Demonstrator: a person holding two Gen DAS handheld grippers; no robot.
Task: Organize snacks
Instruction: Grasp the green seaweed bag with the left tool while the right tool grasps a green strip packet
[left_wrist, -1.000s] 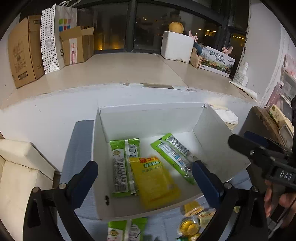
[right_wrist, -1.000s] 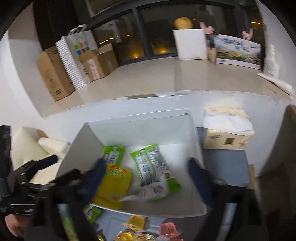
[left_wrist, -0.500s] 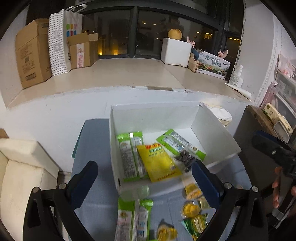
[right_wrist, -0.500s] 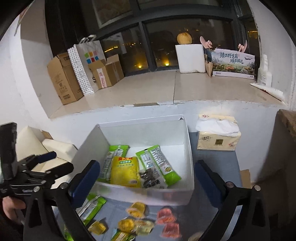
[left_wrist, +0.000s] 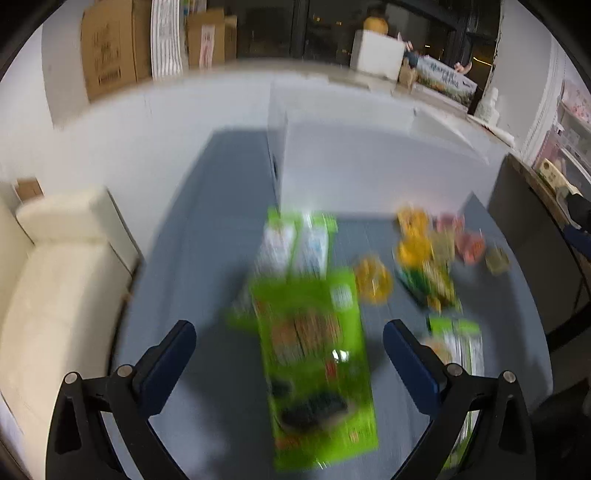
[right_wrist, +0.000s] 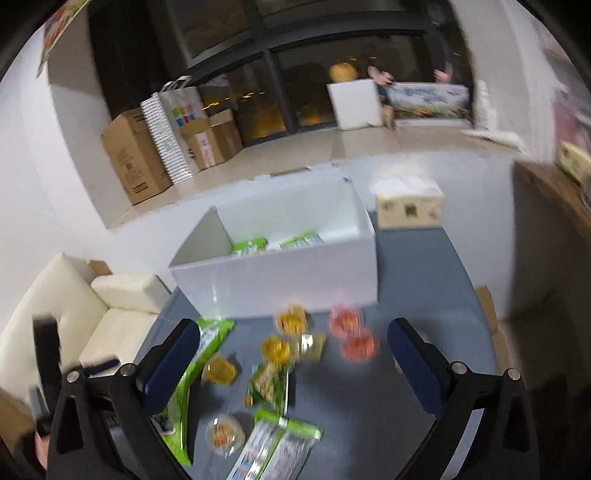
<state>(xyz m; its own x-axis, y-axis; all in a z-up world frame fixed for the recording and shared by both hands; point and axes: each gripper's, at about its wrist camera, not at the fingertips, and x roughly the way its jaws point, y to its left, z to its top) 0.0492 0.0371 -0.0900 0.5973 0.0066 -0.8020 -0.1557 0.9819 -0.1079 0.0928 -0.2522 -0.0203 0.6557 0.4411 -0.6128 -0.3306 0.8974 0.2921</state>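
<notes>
From my seat the tabletop (right_wrist: 424, 280) reads as matt grey, faintly ribbed. The white box (right_wrist: 280, 284) looks like smooth coated card with a slight sheen on its near wall. The big green snack pack (left_wrist: 317, 354) is glossy plastic film, catching glints through the blur. The small jelly cups (right_wrist: 354, 334) look like clear shiny plastic. My left fingers (left_wrist: 173, 354) carry matt blue pads on black plastic arms with small metal screws. The sofa (right_wrist: 66, 314) on the left looks like smooth cream leather. The far cartons (right_wrist: 133, 162) are plain brown cardboard.
</notes>
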